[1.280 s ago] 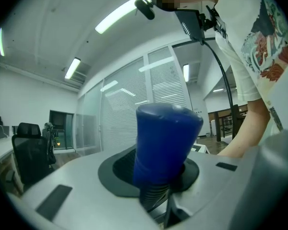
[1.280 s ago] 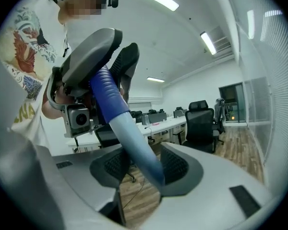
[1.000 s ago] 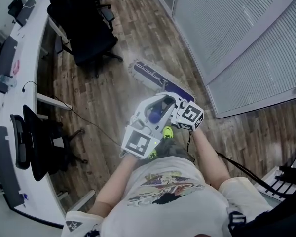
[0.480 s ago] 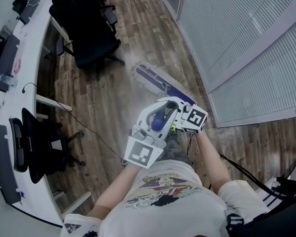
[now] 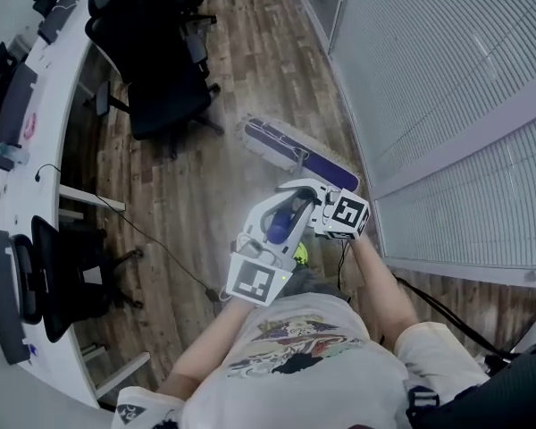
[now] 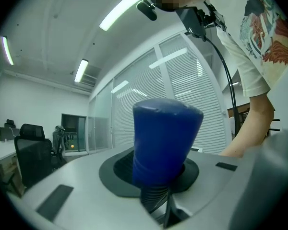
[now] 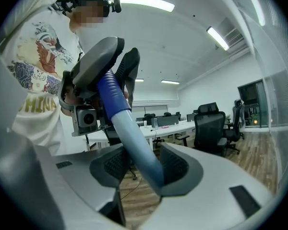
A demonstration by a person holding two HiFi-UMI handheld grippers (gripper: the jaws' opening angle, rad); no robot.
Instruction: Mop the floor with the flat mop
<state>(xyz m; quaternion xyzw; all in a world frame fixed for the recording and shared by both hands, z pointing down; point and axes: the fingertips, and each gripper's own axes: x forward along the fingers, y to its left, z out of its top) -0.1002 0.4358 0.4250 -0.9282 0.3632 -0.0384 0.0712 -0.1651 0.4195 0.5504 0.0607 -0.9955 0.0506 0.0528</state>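
The flat mop's purple and white head (image 5: 295, 155) lies on the wooden floor, close to the foot of the window wall. Its blue handle (image 7: 132, 140) rises toward me. My left gripper (image 5: 279, 222) is shut on the dark blue top end of the handle (image 6: 165, 138), which fills the gap between its pads. Just below it, my right gripper (image 5: 311, 206) is shut on the lighter blue shaft, which crosses between its dark pads (image 7: 175, 164). In the right gripper view the left gripper (image 7: 98, 66) sits higher up the handle. The mid-shaft is hidden behind the grippers in the head view.
A black office chair (image 5: 161, 70) stands left of the mop head, beside a curved white desk (image 5: 36, 88). A second chair (image 5: 62, 275) sits lower left, with a thin cable (image 5: 161, 239) on the floor. White blinds (image 5: 447, 105) wall off the right.
Both grippers and the handle have swung together toward the window wall, and the mop head has slid a little closer to its foot. Both grips are unchanged.
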